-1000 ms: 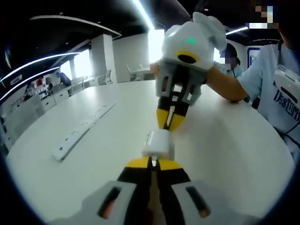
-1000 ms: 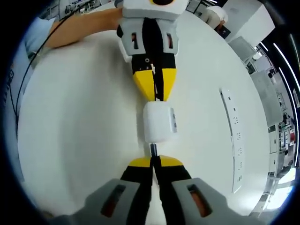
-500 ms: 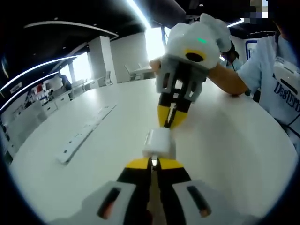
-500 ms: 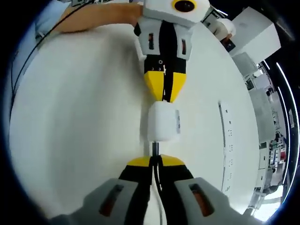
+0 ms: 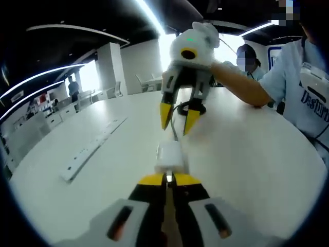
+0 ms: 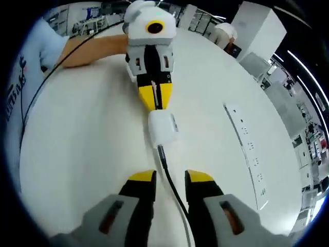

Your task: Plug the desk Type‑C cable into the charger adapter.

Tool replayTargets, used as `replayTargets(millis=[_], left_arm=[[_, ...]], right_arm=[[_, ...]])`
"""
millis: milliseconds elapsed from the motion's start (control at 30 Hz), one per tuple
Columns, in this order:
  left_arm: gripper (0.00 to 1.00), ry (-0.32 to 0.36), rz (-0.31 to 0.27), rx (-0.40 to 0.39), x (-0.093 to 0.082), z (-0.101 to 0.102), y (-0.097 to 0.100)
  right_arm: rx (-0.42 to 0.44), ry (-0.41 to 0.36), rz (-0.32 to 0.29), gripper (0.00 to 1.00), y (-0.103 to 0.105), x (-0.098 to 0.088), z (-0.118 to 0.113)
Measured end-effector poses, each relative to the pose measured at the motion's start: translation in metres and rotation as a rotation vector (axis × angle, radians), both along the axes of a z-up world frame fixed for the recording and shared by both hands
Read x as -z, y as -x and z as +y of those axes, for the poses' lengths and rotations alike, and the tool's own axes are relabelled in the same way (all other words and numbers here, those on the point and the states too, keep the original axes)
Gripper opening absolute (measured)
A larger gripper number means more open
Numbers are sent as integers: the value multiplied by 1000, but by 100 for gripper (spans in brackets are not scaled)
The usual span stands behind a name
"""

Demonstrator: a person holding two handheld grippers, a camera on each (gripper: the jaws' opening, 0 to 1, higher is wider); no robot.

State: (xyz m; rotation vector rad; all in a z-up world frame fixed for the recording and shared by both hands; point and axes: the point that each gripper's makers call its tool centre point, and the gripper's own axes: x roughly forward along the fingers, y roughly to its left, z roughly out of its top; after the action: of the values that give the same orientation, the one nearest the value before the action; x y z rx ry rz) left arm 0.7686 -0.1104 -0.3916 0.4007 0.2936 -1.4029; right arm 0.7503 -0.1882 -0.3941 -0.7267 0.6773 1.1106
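White table [image 6: 77, 154]; your left gripper [image 5: 167, 178] pinched adapter [image 6: 162, 128], right gripper [image 6: 169, 178] spread astride cable [image 6: 172, 188]. Snagging cable could unplug it.

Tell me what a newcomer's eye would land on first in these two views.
First, the white charger adapter at the middle of the white table, pinched by the shut left gripper, with the dark Type-C cable plugged into its near end. Next, the right gripper, open just beyond the adapter, the cable running loose between its yellow tips. A long white power strip lies off to one side.
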Motion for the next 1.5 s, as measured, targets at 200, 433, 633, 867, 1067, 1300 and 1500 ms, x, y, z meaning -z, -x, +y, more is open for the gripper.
replayTargets(millis=[200,433,633,867,1067,1300,1500], left_arm=[[7,1,-14,7,0,0,-1],[7,1,-20,8,0,0,-1],[7,-2,-24,11,0,0,-1],[7,5,-27,10,-1,1,-1],[7,5,-29,10,-1,2,0],[7,6,-29,12,-1,4,-1],[7,6,-29,12,-1,4,-1]], right_arm=[[123,-34,17,49,-16,-3,-9],[144,4,-17,40,-26,1,-31],[109,-136,10,29,-22,-8,-24],[0,-374,41,41,-13,-27,-9],[-130,-587,-2,40,-3,-40,2],[-150,-502,-7,29,-3,-16,1],[-149,-437,-3,26,-5,1,0]])
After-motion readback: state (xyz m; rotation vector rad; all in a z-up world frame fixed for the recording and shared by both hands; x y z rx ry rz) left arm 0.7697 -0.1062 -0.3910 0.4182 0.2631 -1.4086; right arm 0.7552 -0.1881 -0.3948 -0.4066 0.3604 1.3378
